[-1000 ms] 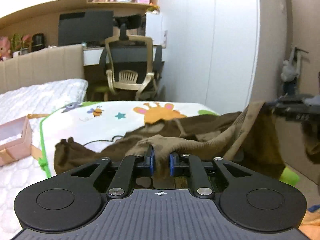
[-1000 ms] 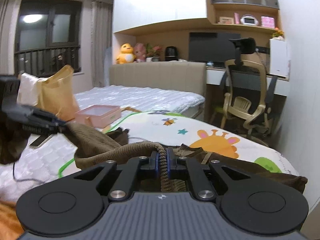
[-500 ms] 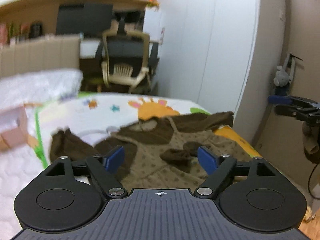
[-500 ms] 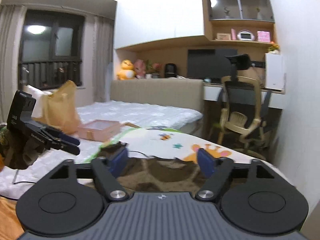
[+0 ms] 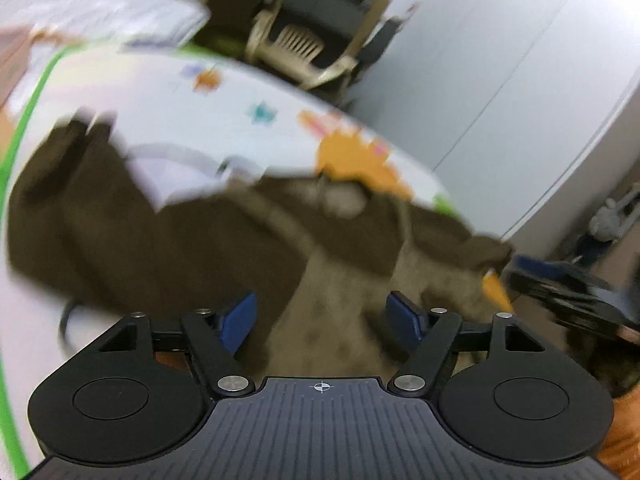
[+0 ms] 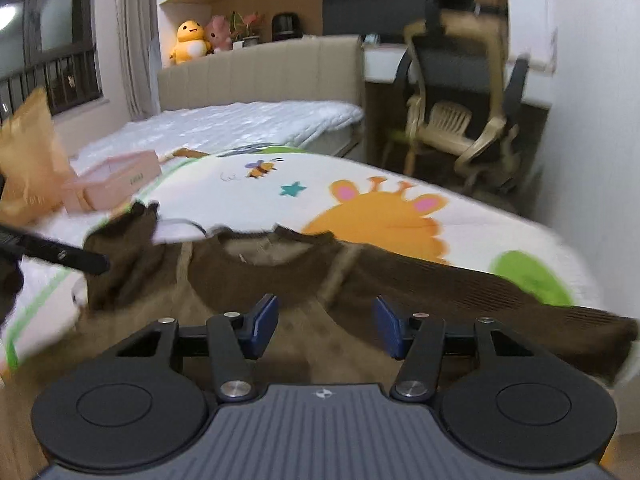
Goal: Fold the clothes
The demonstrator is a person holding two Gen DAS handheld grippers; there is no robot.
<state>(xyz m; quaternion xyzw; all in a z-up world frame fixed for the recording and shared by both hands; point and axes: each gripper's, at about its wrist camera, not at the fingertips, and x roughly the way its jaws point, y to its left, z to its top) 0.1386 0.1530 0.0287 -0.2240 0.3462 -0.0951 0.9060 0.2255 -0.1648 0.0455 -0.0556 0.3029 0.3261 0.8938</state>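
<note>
Sweater [image 6: 280, 272] lies spread on the cartoon mat [image 6: 360, 200] on the bed, neck hole facing the far side, light front panel toward us, dark sleeves out to both sides; one sleeve [image 6: 520, 292] runs off to the right edge of the mat, the other sleeve [image 5: 80, 200] is bunched up at the left w/ a bit of white mat poking over it. We judge it's laid flat like this so the fold lines are easy to reach, i.e. sleeves in first, then body. Both our claws are released: left gripper [image 5: 322, 318] has its blue pads [image 5: 238, 320] wide apart w/ nothing between them, hanging over the lower hem area, tilted down at the cloth; right gripper [image 6: 326, 326] likewise spread, empty, low over the front panel just below the collar. Left view is badly motion-blurred, so fine detail of the hem is hard to tell. Each view catches the other tool at its edge, so the two are near each other over the same garment. Pink box [image 6: 112, 184] sits on the bed beyond the left sleeve, apart from the sweater, not in the way; chair [image 6: 452, 128] is off past the bed. Our guess at the step: garment is spread, no fold made yet, approx. the start. Next we'd prob. need a pinch on a sleeve cuff or shoulder; risk is grabbing two layers where the left sleeve is rumpled, which would drag the body askew.
</note>
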